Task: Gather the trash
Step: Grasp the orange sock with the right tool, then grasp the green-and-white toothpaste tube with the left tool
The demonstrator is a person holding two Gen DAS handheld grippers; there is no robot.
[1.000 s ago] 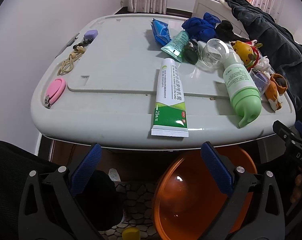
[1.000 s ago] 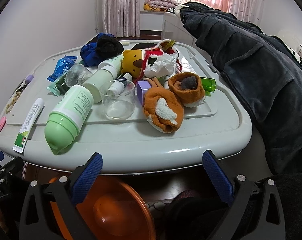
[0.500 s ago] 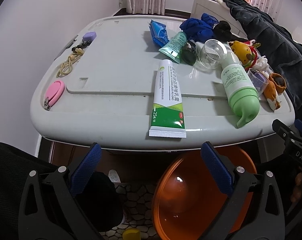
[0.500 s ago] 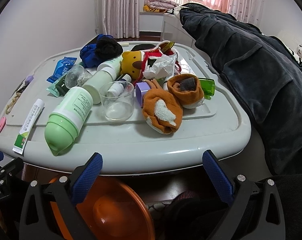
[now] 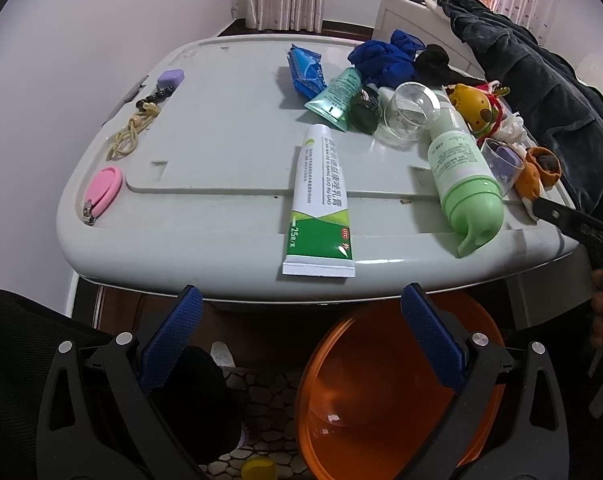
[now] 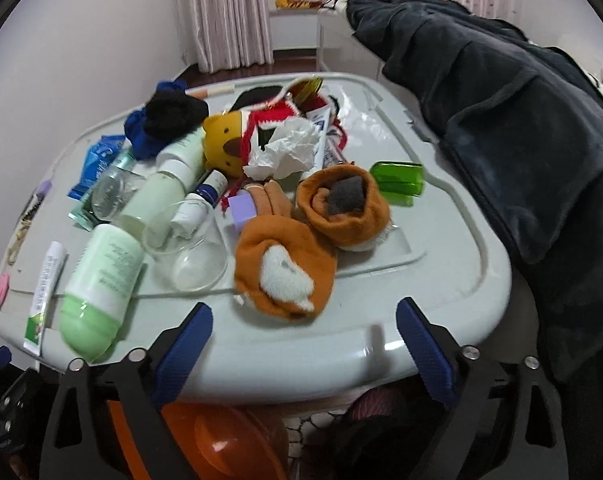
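Note:
A grey lid-like tabletop holds clutter. A green-and-white ointment tube lies at its near edge, just beyond my open, empty left gripper. A crumpled white tissue sits mid-table among toys. My right gripper is open and empty over the near table edge, in front of the orange plush slippers. An orange bin stands below the table edge; it also shows in the right wrist view.
A green-capped bottle, clear cups, a blue wrapper, a teal tube, a pink nail clipper and a keychain lie on the table. A dark coat hangs at the right.
The right gripper has moved forward and up, over the table edge toward the slippers. The left gripper has shifted slightly; the table looks a little farther and lower in view.

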